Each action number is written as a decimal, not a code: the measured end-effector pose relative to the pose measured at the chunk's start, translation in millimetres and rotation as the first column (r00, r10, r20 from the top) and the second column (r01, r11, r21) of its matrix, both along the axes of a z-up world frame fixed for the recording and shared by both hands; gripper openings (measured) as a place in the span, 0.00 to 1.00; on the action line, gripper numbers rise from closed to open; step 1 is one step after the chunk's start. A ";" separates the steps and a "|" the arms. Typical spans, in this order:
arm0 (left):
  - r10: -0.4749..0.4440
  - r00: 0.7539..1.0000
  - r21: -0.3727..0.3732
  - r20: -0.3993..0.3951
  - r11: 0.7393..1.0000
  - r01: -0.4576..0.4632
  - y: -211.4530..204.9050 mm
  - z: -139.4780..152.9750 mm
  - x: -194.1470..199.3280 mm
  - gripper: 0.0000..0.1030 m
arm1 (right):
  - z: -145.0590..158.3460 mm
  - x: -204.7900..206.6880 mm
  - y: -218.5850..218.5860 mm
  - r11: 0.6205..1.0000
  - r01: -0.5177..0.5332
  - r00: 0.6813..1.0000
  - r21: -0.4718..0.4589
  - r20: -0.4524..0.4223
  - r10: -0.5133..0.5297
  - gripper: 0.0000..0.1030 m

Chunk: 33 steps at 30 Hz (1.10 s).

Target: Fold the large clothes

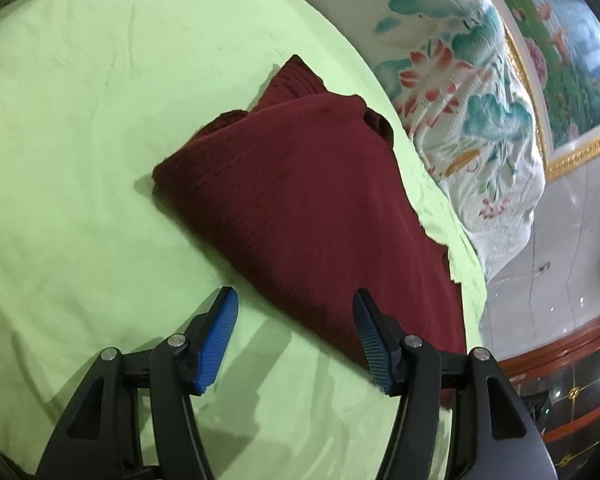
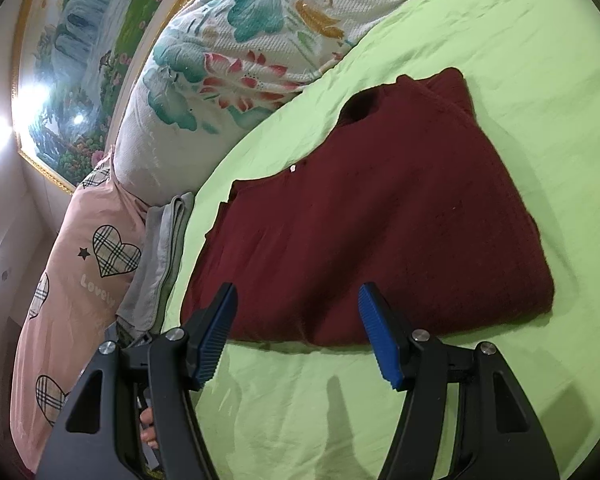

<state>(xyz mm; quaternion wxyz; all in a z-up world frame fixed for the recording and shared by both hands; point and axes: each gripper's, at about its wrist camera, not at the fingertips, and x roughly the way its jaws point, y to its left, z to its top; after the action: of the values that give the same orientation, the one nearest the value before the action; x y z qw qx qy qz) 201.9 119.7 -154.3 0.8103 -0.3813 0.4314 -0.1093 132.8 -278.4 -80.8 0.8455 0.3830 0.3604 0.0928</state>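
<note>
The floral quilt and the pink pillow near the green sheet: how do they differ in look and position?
The floral quilt is white with teal leaves and red lotus flowers; the pink pillow carries plaid hearts, a star and the word "Lovely". The quilt looks textured and bulky; the pillow looks smooth. The quilt borders the green sheet directly, while folded grey cloth lies between the pillow and the sheet. Both lie along the same side of the sheet.

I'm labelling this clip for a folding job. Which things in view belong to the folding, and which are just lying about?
Part of the job:
- maroon sweater, folded on the green sheet
- left gripper, jaws open
- right gripper, jaws open

Just lying about:
- floral quilt
- pink heart pillow
- grey folded cloth
- framed landscape painting
</note>
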 end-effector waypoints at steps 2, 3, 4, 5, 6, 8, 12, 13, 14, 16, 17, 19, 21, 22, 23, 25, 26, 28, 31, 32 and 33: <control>0.013 1.000 -0.004 -0.004 1.000 -0.013 0.4 0.1 8.5 0.58 | 0.6 0.0 1.1 1.000 -0.006 1.000 0.001 -0.001 0.006 0.62; 0.020 1.000 -0.006 -0.006 1.000 -0.020 0.7 -0.2 12.5 0.58 | 0.6 0.2 1.2 1.000 -0.007 1.000 0.000 -0.003 0.007 0.62; 0.029 1.000 -0.008 -0.008 1.000 -0.029 0.5 -0.5 18.0 0.58 | 0.5 0.7 1.6 1.000 -0.007 1.000 -0.001 -0.005 0.007 0.62; 0.037 0.999 -0.009 -0.008 0.999 -0.037 0.4 -0.5 22.3 0.58 | 0.4 0.9 1.2 1.000 -0.008 1.000 0.000 -0.006 0.008 0.62; 0.047 0.999 -0.009 -0.007 0.999 -0.047 1.8 -0.3 27.7 0.58 | 0.5 1.6 0.8 1.000 -0.011 1.000 0.002 -0.007 0.011 0.62; 0.071 0.997 -0.012 -0.005 0.997 -0.071 5.2 -0.4 39.1 0.58 | 2.2 5.4 0.5 1.000 -0.017 1.000 0.000 -0.007 0.017 0.62; 0.110 0.994 -0.007 0.009 0.994 -0.110 8.7 -2.0 60.5 0.52 | 5.5 10.8 1.0 1.000 -0.020 1.000 0.004 0.001 0.020 0.62; 0.112 0.994 0.007 0.011 0.994 -0.112 7.4 -1.5 63.6 0.46 | 6.9 14.0 0.1 1.000 -0.020 1.000 -0.001 0.004 0.020 0.62; 0.112 0.994 0.024 0.012 0.993 -0.112 5.5 -1.0 67.1 0.42 | 8.0 17.1 -1.1 1.000 -0.021 1.000 -0.004 0.006 0.021 0.62; 0.098 0.995 0.026 0.004 0.995 -0.098 2.5 -4.2 74.9 0.16 | 9.2 24.8 -4.8 1.000 -0.023 1.000 -0.007 0.006 0.023 0.62; 0.093 0.996 0.000 -0.002 0.996 -0.093 2.7 -6.8 77.4 0.14 | 9.7 28.6 -6.9 1.000 -0.023 1.000 -0.010 0.003 0.023 0.62; 0.094 0.996 0.007 0.007 0.996 -0.094 1.0 -2.5 78.7 0.11 | 11.1 36.2 -12.3 1.000 -0.022 1.000 -0.009 0.002 0.022 0.62; 0.084 0.996 0.030 0.041 0.996 -0.085 -5.5 10.5 77.3 0.10 | 13.1 42.6 -18.6 1.000 -0.021 1.000 -0.012 0.003 0.021 0.62; 0.068 0.995 0.039 0.072 0.997 -0.070 -12.0 22.0 77.0 0.10 | 13.8 44.7 -21.3 1.000 -0.022 1.000 -0.014 0.006 0.022 0.62; 0.049 0.994 0.044 0.096 0.998 -0.053 -18.6 32.0 77.3 0.10 | 14.2 46.8 -25.0 1.000 -0.019 1.000 -0.014 0.005 0.019 0.62; -0.016 0.988 0.060 0.155 0.998 0.007 -39.5 57.1 79.5 0.09 | 14.4 49.8 -34.7 1.000 -0.011 1.000 0.007 0.008 0.011 0.62; -0.046 0.982 0.079 0.181 0.996 0.032 -52.0 69.2 79.9 0.09 | 14.6 50.3 -38.4 1.000 -0.007 1.000 0.014 0.009 0.007 0.62; -0.129 0.964 0.127 0.234 0.987 0.101 -86.2 94.2 80.8 0.09 | 15.1 49.8 -48.3 0.999 0.002 1.000 0.039 0.016 -0.003 0.62; -0.274 0.918 0.192 0.287 0.955 0.225 -147.3 119.7 79.1 0.09 | 15.7 47.7 -64.3 0.997 0.014 0.999 0.082 0.027 -0.016 0.62; -0.322 0.899 0.213 0.296 0.940 0.267 -167.9 123.8 77.0 0.09 | 16.3 47.4 -68.6 0.996 0.016 0.999 0.092 0.029 -0.019 0.62; -0.378 0.876 0.242 0.299 0.918 0.313 -192.0 125.8 74.9 0.09 | 16.1 47.6 -73.6 0.994 0.017 0.999 0.109 0.031 -0.020 0.62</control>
<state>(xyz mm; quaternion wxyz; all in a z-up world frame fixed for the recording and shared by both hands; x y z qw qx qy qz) 276.8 -72.3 -28.5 0.8716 -0.1956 0.3547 -0.2759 180.4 -352.0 -64.7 0.8299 0.4301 0.3377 0.1105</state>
